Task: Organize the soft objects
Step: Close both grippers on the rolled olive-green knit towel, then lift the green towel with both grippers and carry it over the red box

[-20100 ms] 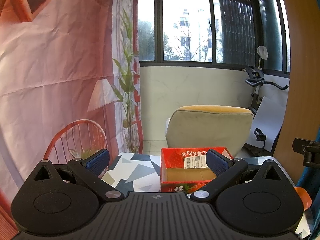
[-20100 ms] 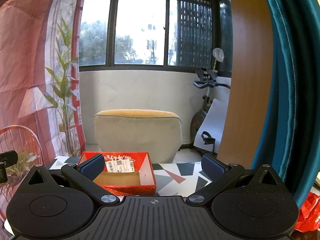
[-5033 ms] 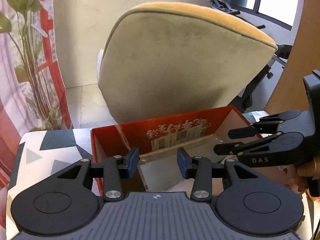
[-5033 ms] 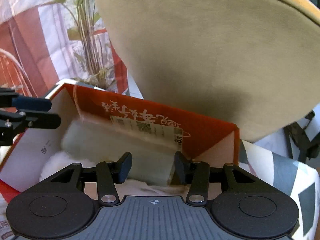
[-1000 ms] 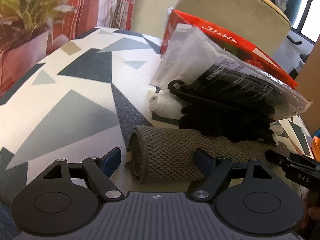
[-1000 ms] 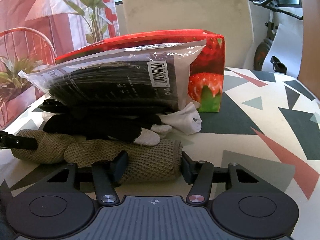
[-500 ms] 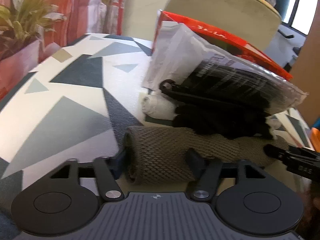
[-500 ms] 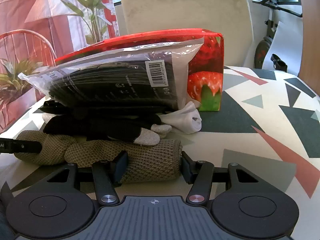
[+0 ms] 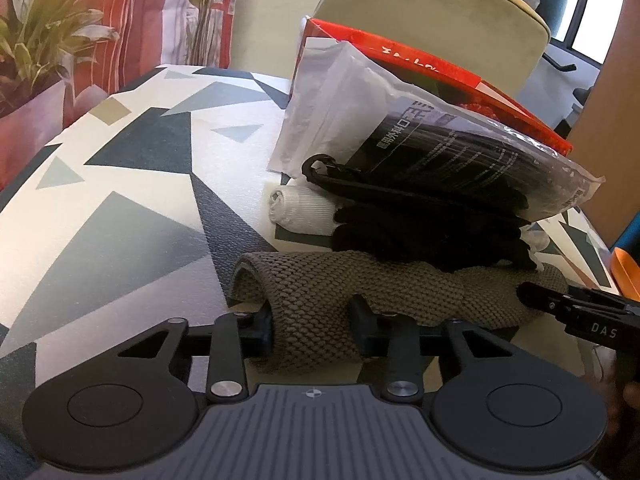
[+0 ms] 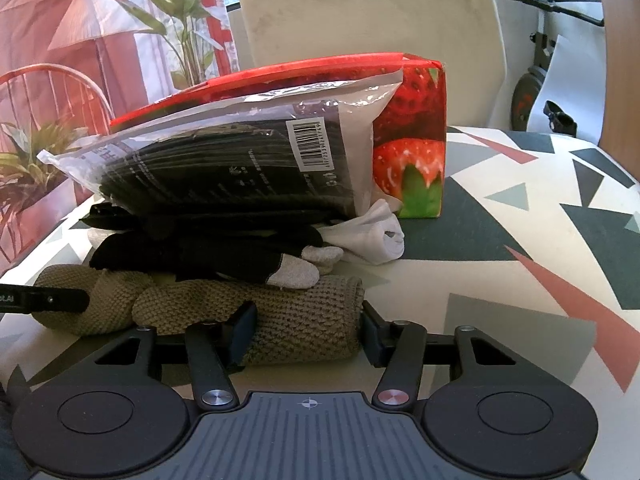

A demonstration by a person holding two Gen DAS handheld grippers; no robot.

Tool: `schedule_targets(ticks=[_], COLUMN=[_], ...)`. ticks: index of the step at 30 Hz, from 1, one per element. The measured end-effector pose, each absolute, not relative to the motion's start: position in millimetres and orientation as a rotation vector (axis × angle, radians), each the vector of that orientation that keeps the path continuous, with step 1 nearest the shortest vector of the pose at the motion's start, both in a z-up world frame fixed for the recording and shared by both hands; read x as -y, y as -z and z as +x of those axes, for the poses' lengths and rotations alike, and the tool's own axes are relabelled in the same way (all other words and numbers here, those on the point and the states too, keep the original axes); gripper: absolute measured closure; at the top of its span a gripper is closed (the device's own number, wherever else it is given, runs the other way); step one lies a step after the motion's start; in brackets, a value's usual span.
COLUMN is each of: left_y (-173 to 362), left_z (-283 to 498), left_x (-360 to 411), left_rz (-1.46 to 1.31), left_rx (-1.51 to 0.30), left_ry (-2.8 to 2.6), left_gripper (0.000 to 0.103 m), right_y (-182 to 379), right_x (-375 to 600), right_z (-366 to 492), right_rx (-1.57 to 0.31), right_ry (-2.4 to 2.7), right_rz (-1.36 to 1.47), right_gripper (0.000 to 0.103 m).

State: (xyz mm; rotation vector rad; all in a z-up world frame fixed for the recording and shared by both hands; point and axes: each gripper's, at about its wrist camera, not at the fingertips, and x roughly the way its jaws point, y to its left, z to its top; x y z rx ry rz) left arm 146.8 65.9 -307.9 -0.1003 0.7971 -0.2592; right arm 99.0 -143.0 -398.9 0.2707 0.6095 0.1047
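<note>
An olive knitted roll (image 9: 400,284) lies across the patterned table (image 9: 120,200), at the front of a pile of soft things. My left gripper (image 9: 312,320) straddles its left end; the jaws are closing and both pads press into the knit. My right gripper (image 10: 306,332) grips the other end of the knitted roll (image 10: 304,320), its jaws also closing with the pads against it. Black gloves (image 10: 192,256) with grey fingertips rest on top of the roll. Behind them lie a rolled white sock (image 9: 296,208) and a clear bag of black garments (image 10: 224,164).
A red strawberry box (image 10: 412,140) stands behind the pile, with the bag leaning on it. A beige chair back (image 10: 360,12) rises beyond the table. A potted plant (image 9: 36,60) stands off the left edge. An orange object (image 9: 626,276) shows at the right edge.
The left jaws have come in from wide apart and now pinch the roll's end. The right jaws have narrowed slightly on the other end. Neither hand has shifted.
</note>
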Motion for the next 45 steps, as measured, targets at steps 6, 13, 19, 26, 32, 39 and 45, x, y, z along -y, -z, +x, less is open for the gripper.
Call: schedule_targets(ticks=[6,13,19,26,32,39,45], left_y=[307,300,294,283,270,249,231], left_z=[145,139,133,123,111,92,86], left_x=[-67,-65,-67,-70,-68,-65,-63], left_rz=[-0.102,-0.067,-0.065,-0.067,-0.046,-0.038,-0.018], left_rx=[-0.787,-0.754,-0.73,-0.667,-0.601,-0.494,-0.42], left_ry=[0.269,0.276,0.286,0.294,0.3,0.315,0.311], left_gripper=[0.073,0.081,0.084,0.086,0.086,0.086,0.086], right_y=[397,389,379,364,348,321,302], right_x=[140,143,142,137,133,133,137], right_z=[94,83,74,61,49,34,29], right_rx=[-0.608,-0.6,-0.576,-0.538,-0.48,-0.373,-0.312], right_ry=[-0.127,-0.123,-0.129,-0.137,-0.142,-0.14,-0.138], right_rz=[0.263,0.27,0.274,0.257,0.223,0.179,0.168], right_gripper=[0.07,0.076,0.081,0.082,0.082,0.082,0.082])
